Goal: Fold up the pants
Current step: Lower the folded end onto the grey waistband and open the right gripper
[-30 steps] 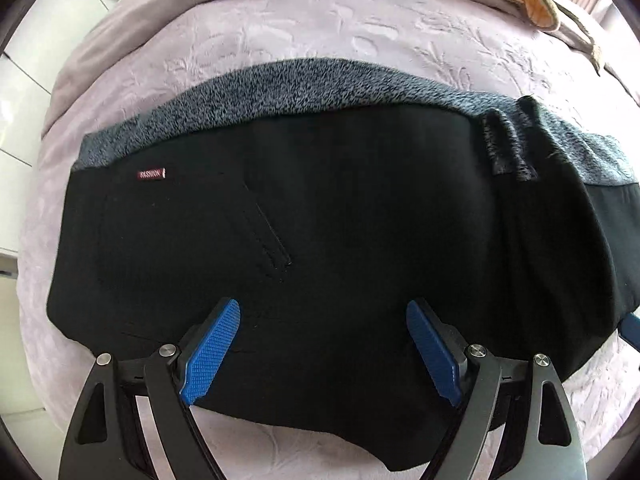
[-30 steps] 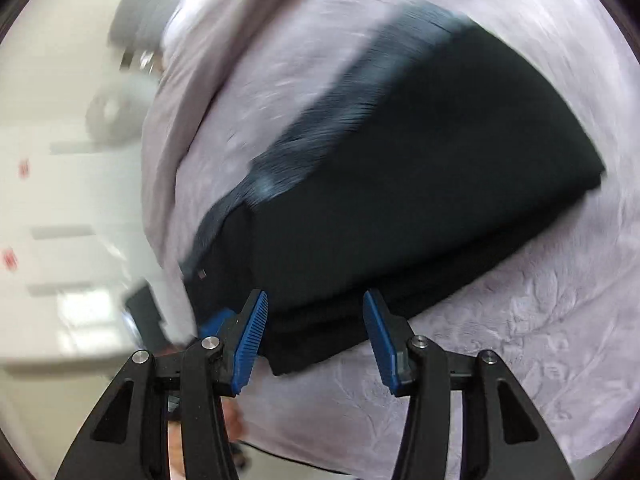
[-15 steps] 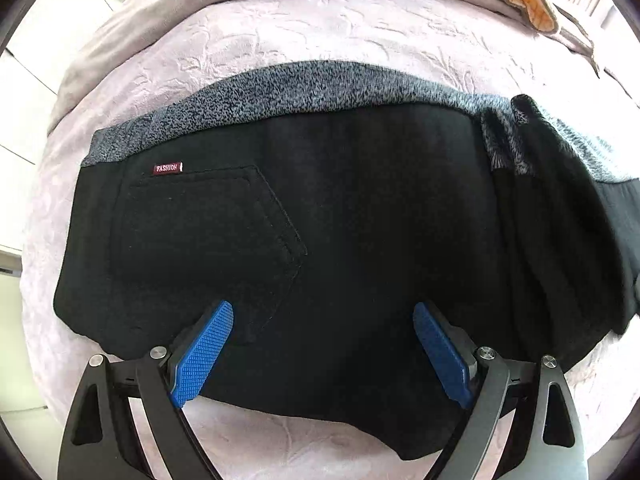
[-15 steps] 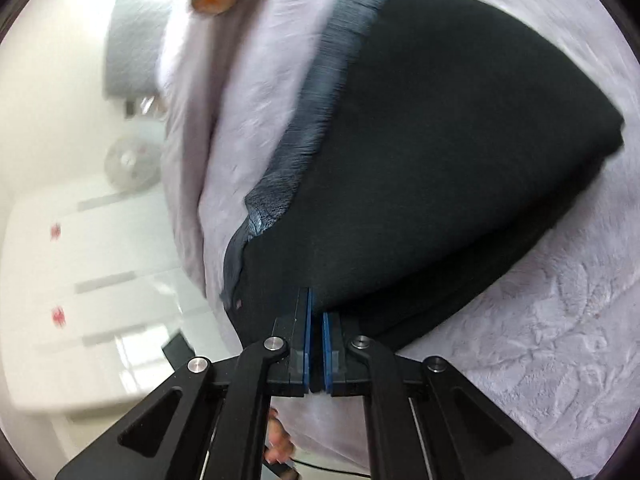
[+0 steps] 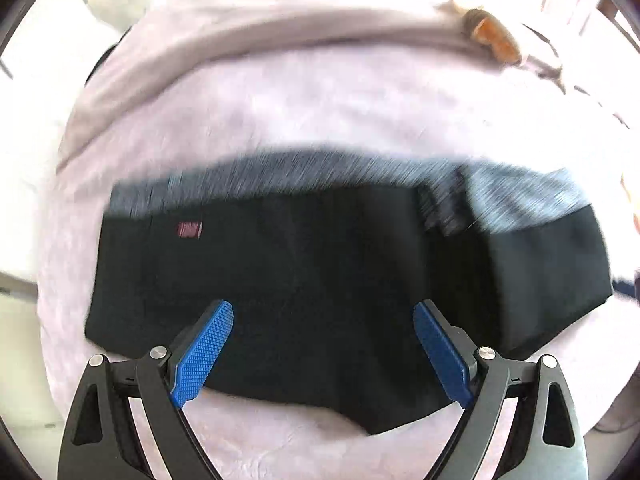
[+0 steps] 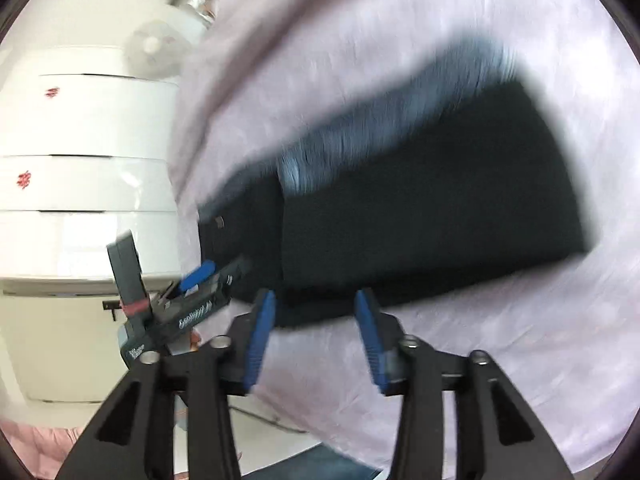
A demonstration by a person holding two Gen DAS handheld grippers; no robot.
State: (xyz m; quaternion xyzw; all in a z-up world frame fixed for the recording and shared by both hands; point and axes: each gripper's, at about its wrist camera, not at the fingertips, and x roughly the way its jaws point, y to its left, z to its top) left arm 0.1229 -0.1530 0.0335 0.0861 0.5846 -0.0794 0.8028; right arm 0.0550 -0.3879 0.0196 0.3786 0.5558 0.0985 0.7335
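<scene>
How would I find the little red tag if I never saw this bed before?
Look at the pale purple bedspread and find the folded black pants lying across it. Follow their speckled grey waistband toward its left end; just below sits the small dark red tag, the only red spot on the black cloth.

The folded pants (image 5: 320, 280) lay on the bedspread (image 5: 320, 100). Beyond the pants sat a plush toy (image 5: 494, 36); a cabinet (image 6: 80, 140) stood beside the bedspread.

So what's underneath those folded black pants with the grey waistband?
The folded black pants with the grey waistband lie on a pale lilac embossed bedspread, which shows all around them. Whatever sits directly beneath the cloth is covered. Both grippers are open, holding nothing.
</scene>
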